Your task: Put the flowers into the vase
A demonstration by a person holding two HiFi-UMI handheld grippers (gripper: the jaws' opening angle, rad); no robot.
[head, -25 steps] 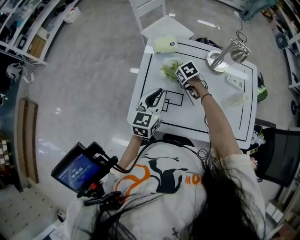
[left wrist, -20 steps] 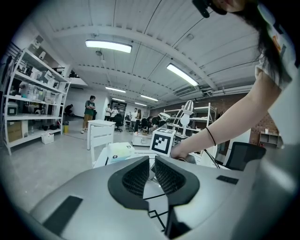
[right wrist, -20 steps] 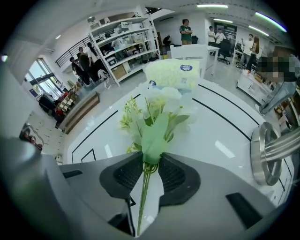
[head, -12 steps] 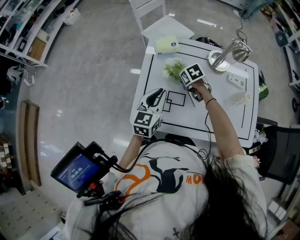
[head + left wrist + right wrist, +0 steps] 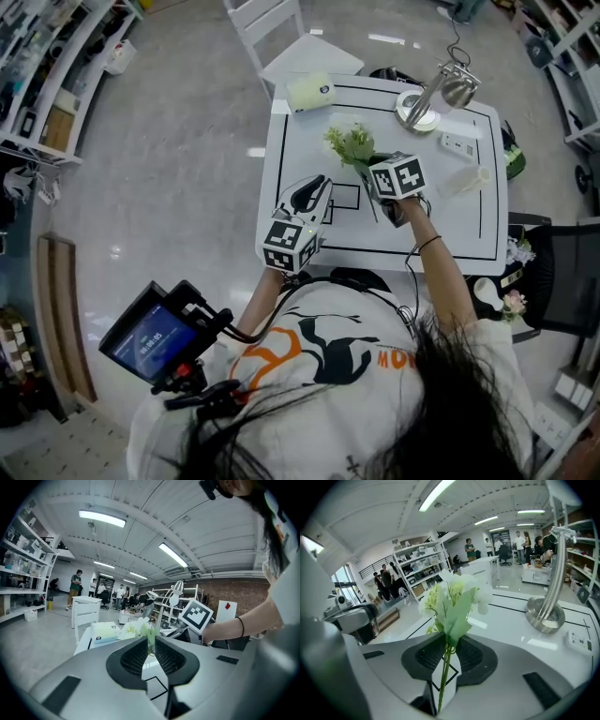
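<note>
A bunch of white and pale green flowers (image 5: pixel 349 143) is up off the white table (image 5: pixel 441 225), its thin green stems between the jaws of my right gripper (image 5: pixel 367 169). In the right gripper view the stems (image 5: pixel 446 665) run down through the narrow gap of the right gripper (image 5: pixel 447 654), whose jaws are closing on them. My left gripper (image 5: pixel 314 189) hovers over the table's near left edge, shut and empty (image 5: pixel 149 656), and faces the flowers (image 5: pixel 138 629). A clear vessel (image 5: pixel 466 180) lies on its side at the right of the table.
A metal desk lamp (image 5: pixel 427 98) stands at the far side, with a white power strip (image 5: pixel 457 143) beside it. A pale green box (image 5: pixel 311 92) sits at the far left corner. A white chair (image 5: pixel 281 37) stands beyond the table, a black chair (image 5: pixel 562 281) at the right.
My right gripper closed on the flower stems and lifted the bunch off the table, drawing back toward me. The left gripper stayed where it was.
</note>
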